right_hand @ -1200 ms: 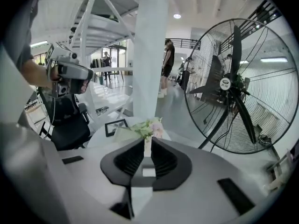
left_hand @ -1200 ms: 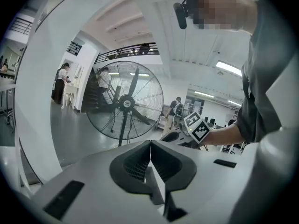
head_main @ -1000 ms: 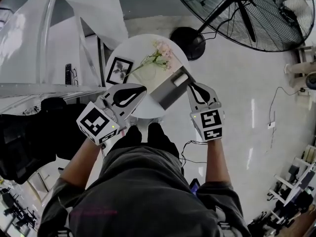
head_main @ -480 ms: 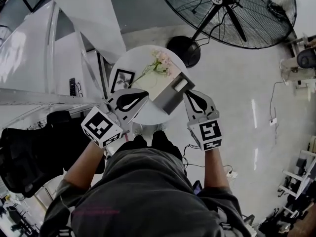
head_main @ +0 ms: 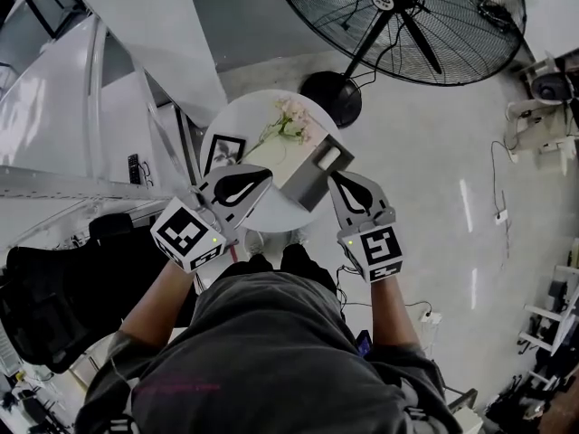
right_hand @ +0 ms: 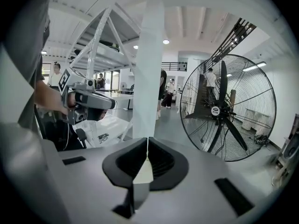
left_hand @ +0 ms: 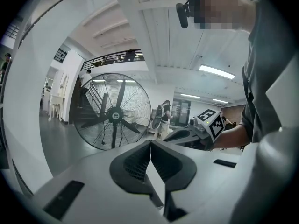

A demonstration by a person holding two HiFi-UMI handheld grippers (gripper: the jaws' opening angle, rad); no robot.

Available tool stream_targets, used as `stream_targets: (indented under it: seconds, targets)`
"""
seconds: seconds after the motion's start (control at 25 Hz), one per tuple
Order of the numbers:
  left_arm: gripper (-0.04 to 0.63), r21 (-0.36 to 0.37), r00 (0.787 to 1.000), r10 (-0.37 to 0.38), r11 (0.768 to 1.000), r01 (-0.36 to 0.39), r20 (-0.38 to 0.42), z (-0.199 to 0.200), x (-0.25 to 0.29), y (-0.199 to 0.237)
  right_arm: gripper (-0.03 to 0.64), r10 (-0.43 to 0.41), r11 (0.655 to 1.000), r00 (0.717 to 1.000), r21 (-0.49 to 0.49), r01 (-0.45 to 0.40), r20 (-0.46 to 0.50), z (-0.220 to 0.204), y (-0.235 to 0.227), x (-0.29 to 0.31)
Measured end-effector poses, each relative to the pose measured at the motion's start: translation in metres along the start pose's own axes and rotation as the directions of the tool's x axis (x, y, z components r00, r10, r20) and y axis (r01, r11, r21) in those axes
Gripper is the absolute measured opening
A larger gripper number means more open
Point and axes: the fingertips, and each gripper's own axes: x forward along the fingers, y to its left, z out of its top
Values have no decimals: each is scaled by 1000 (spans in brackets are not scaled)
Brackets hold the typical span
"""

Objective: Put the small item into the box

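A grey box lies on the round white table, with a small white item inside its far end. My right gripper hovers just off the box's near right corner; its jaws are closing and the pads meet with nothing between them, as the right gripper view shows. My left gripper hangs over the table's near edge, left of the box, and is shut and empty in the left gripper view. Both point level, out over the room.
A framed picture and a spray of pale flowers share the table. A big floor fan stands behind it, its round base by the table's far edge. A white staircase structure rises at left.
My right gripper has drawn back from beside the white item to the box's near corner. The left gripper has barely shifted. The head view has tilted.
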Motion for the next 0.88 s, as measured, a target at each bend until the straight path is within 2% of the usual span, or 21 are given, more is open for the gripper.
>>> stream_targets:
  seconds: [0.88]
  targets:
    - [18, -1, 1000, -10, 1000, 10, -17, -8, 7, -12, 21, 10, 1000, 1000, -5, -10, -6, -11, 5, -4]
